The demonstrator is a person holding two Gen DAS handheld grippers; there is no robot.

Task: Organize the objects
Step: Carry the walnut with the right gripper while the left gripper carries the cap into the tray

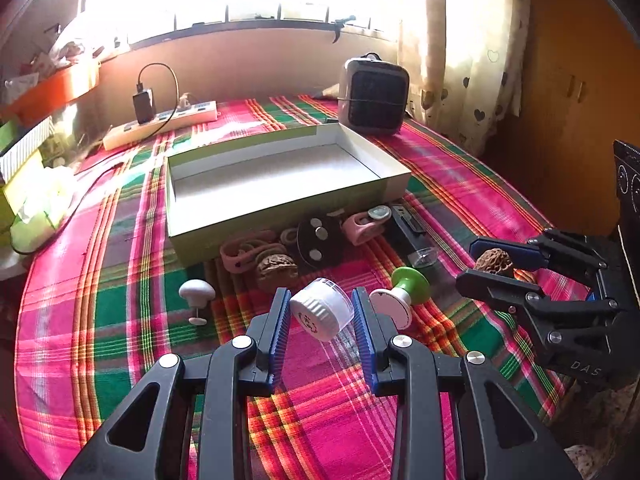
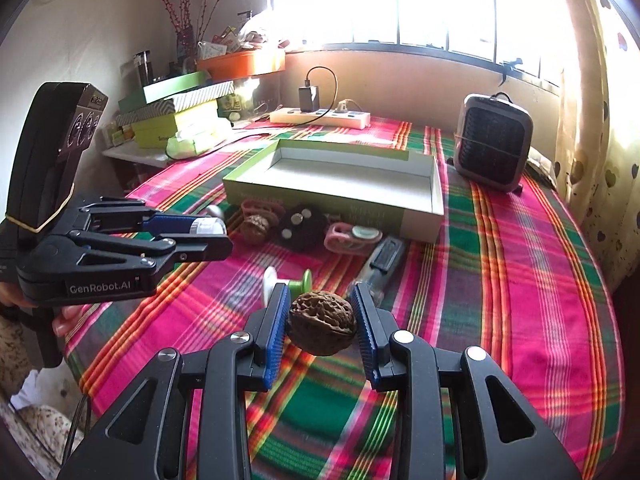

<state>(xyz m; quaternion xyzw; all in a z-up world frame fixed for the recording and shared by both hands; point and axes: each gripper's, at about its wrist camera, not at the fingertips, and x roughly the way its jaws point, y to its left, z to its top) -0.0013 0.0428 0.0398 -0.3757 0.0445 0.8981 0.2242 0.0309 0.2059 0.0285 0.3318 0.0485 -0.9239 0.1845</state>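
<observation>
So both tongs are loaded right now. The left gripper [image 1: 322, 312] is clamped on a small white jar [image 1: 322, 309] with a ribbed cap, tilted sideways between the blue pads, low in the middle of the left wrist view and lifted clear of the plaid tablecloth [image 1: 100, 280]. The right gripper [image 2: 322, 322] is squeezing a wrinkly brown walnut [image 2: 322, 322] at the bottom center of its own view, also off the cloth. You can spot that same walnut from the left camera at the right edge, pinched in the right tongs.

The open box [image 1: 280, 176], green outside and white inside, sits in the middle of both frames with nothing in it that I can see.

Along its near wall there's a little pile:
- a 2nd walnut [image 1: 276, 270]
- a pink strap thing [image 1: 244, 252]
- a black disc [image 1: 320, 236] with 3 silvery spots
- another pink holder [image 1: 366, 224]
- a dark clear-tipped gadget [image 1: 412, 236]

Closer to the camera, a white mushroom-shaped knob [image 1: 197, 294] stands at left of center, and a green and white spool [image 1: 402, 292] lies on its side just right of the jar.

Up top: a power strip [image 1: 160, 124] with a black charger plugged in at upper left, a small grey heater [image 1: 374, 96] at upper right, curtain beside it.
</observation>
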